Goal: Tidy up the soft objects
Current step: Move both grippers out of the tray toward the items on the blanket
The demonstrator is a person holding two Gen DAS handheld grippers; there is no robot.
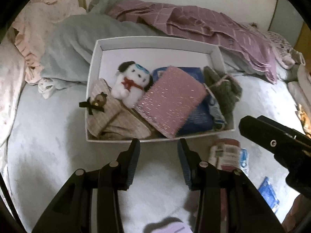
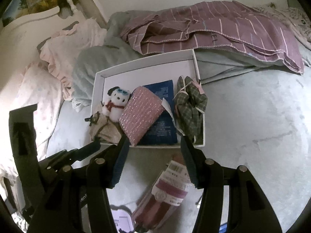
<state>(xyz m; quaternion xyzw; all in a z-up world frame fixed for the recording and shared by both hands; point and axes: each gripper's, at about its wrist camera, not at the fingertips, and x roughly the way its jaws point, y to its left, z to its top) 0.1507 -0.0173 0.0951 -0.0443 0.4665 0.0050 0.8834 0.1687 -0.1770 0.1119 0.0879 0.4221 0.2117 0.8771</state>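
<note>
A white box (image 1: 93, 73) (image 2: 97, 89) sits on the bed. It holds a white plush dog (image 1: 129, 83) (image 2: 114, 103), a pink glittery pouch (image 1: 171, 101) (image 2: 141, 113), a blue packet (image 1: 198, 114) (image 2: 163, 130), a green checked cloth bundle (image 1: 223, 89) (image 2: 191, 106) and a beige cloth with a small bear charm (image 1: 108, 116) (image 2: 105, 128). A pack of pink socks (image 1: 225, 153) (image 2: 167, 192) lies on the bed in front of the box. My left gripper (image 1: 158, 145) is open and empty just before the box. My right gripper (image 2: 154, 141) is open above the socks.
A purple striped blanket (image 1: 194, 23) (image 2: 213, 31) and pale blue bedding (image 1: 77, 38) lie behind the box. Pink frilled pillows (image 2: 64, 46) are at the left. A blue packet (image 1: 269, 194) and a lilac item (image 1: 171, 227) lie near the front of the bed.
</note>
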